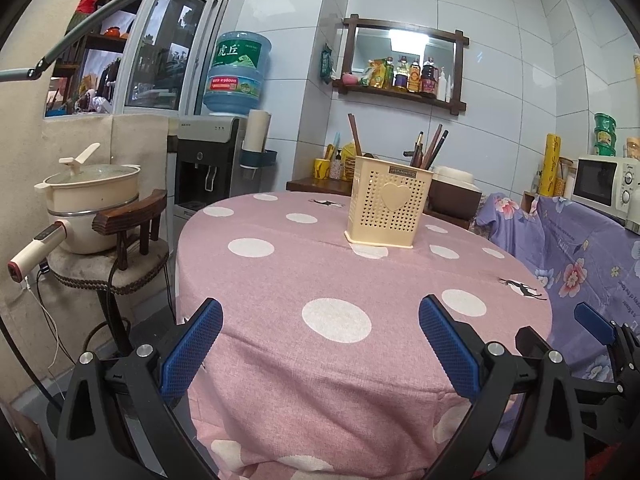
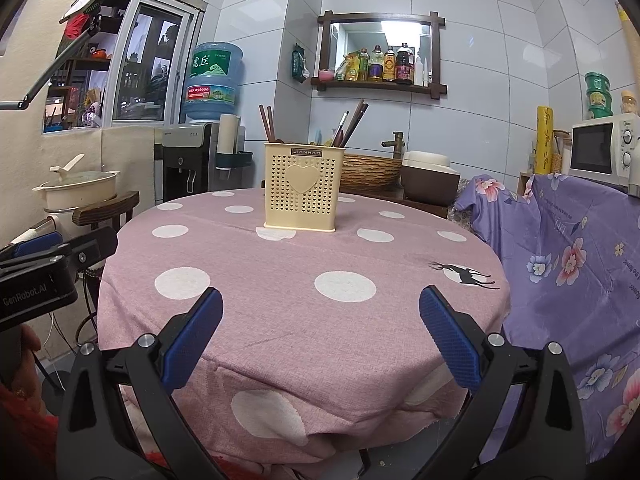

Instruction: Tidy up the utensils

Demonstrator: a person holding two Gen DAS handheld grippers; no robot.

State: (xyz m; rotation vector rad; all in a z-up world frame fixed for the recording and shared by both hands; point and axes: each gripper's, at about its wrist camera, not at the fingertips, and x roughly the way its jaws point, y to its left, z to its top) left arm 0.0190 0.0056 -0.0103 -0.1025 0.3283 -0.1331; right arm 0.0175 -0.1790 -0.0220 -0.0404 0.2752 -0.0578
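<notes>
Utensils [image 2: 349, 127], dark brown sticks and handles, stand upright in a cream perforated plastic holder with a raised heart on its front [image 2: 303, 189], which sits toward the far side of a round table under a pink cloth with white dots [image 2: 280, 292]. Only the upper ends of the utensils show above the rim; their lower parts are hidden inside the holder, and whether they are chopsticks, spoons or both is hard to make out. Two lean at the left end, a larger bunch at the right end.

From the left wrist view, the left gripper [image 1: 320, 324] hangs over the near edge of the table with its blue textured pads spread wide and nothing between them. The right gripper [image 2: 320, 320] likewise stands wide apart and empty, well short of the holder. In the left view, one blue pad of the right gripper pokes in at the right edge, the rest cut off.

A beige lidded pot [image 1: 94, 196] sits on a wooden chair left of the table, partly blocked by the chair back. A purple floral cloth [image 2: 568, 256] covers whatever stands to the right. A white microwave [image 2: 600, 150] is clipped by the frame edge.
</notes>
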